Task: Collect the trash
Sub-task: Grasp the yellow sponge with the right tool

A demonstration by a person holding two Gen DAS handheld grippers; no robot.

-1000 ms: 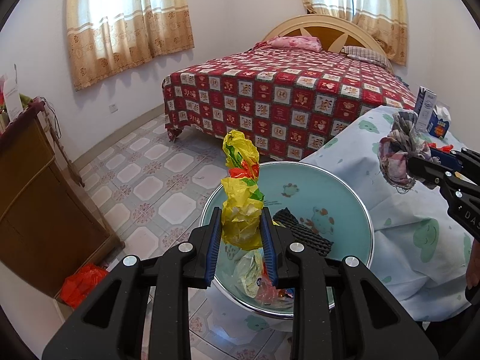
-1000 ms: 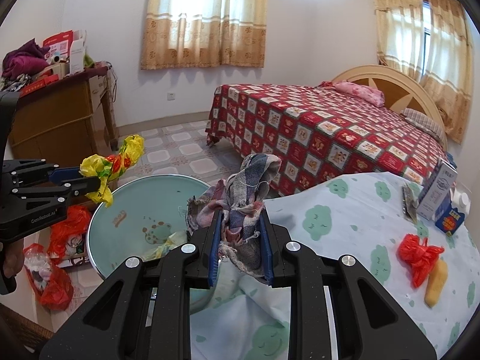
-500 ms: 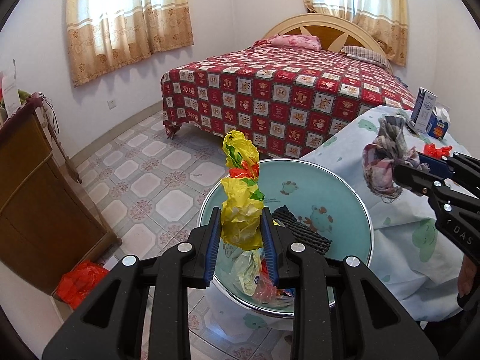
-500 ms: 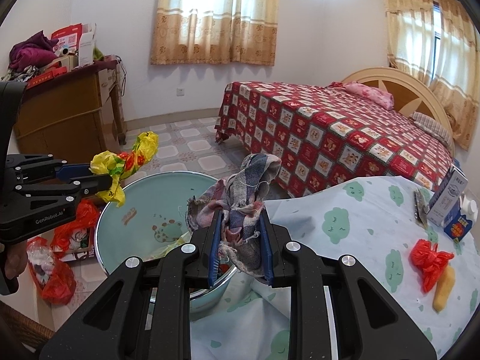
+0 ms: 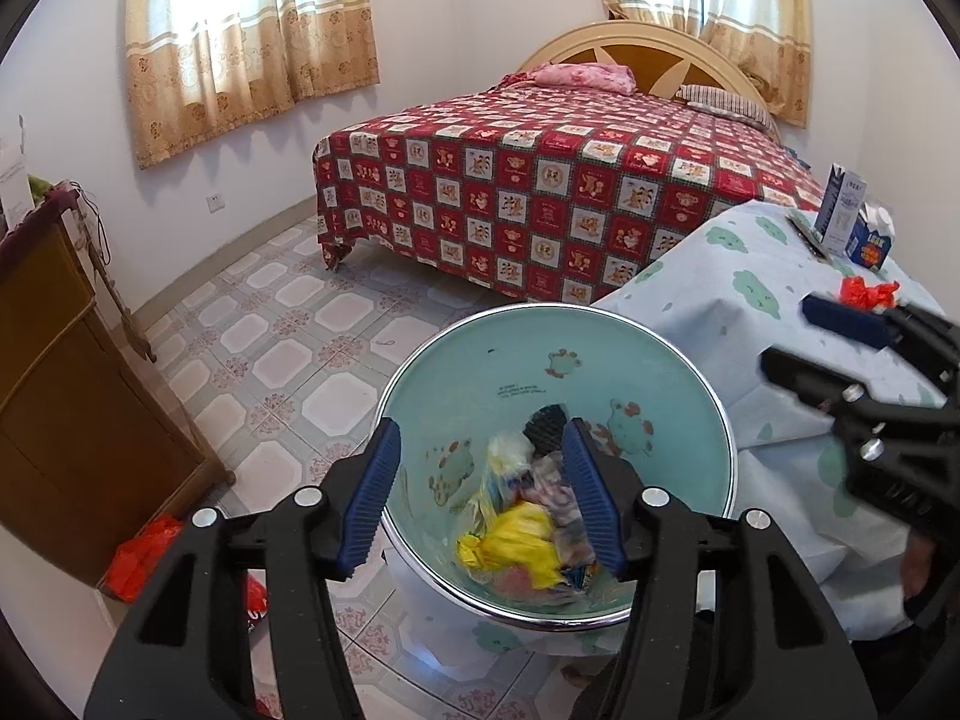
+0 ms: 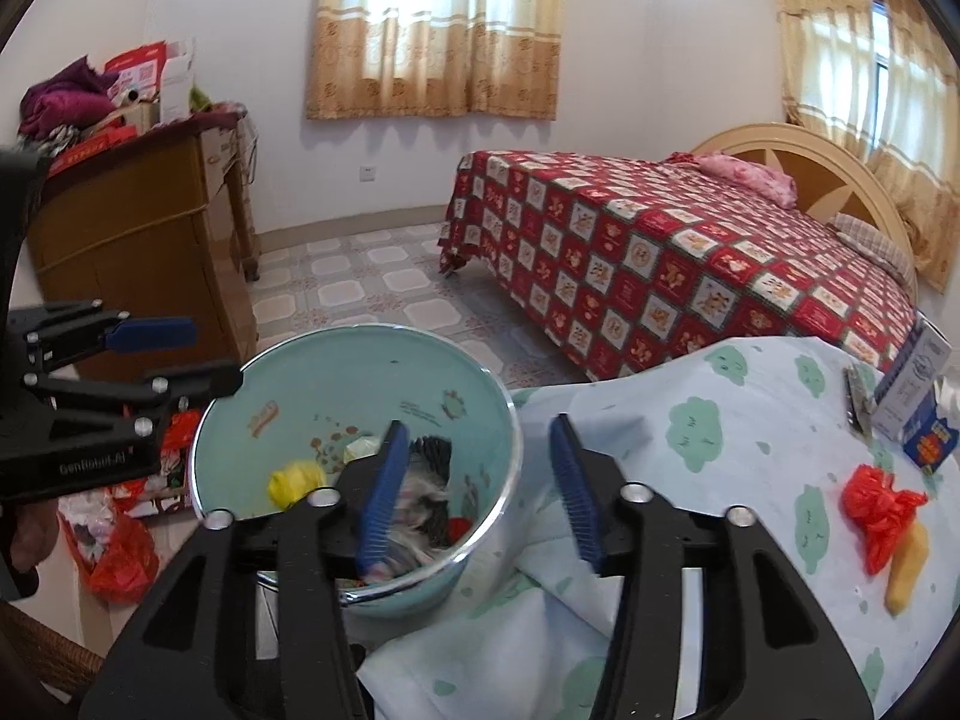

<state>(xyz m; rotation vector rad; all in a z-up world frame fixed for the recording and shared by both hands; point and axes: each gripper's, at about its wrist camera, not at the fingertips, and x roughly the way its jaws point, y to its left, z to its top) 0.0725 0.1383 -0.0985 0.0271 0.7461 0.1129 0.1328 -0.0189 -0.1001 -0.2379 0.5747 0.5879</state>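
Note:
A light green bin [image 5: 600, 360] stands on the floor beside the table; it also shows in the right wrist view [image 6: 336, 372]. Inside lie the yellow bag [image 5: 516, 546], also seen in the right wrist view [image 6: 294, 480], and the plaid rag [image 5: 555, 486], blurred in the right wrist view [image 6: 420, 498]. My left gripper [image 5: 480, 480] is open and empty above the bin. My right gripper [image 6: 474, 480] is open and empty over the bin's rim. A red bag [image 6: 876, 510] and a yellow piece [image 6: 906, 564] lie on the table.
The table has a pale cloth with green clouds [image 6: 720, 480]. Cartons [image 6: 912, 396] stand at its far right. A bed with a red checked cover [image 5: 570, 192] is behind. A wooden cabinet [image 5: 66, 396] stands left, with red bags [image 5: 144, 558] on the floor.
Both grippers opened. The yellow bag dropped from the left gripper and the plaid rag from the right gripper into the bin.

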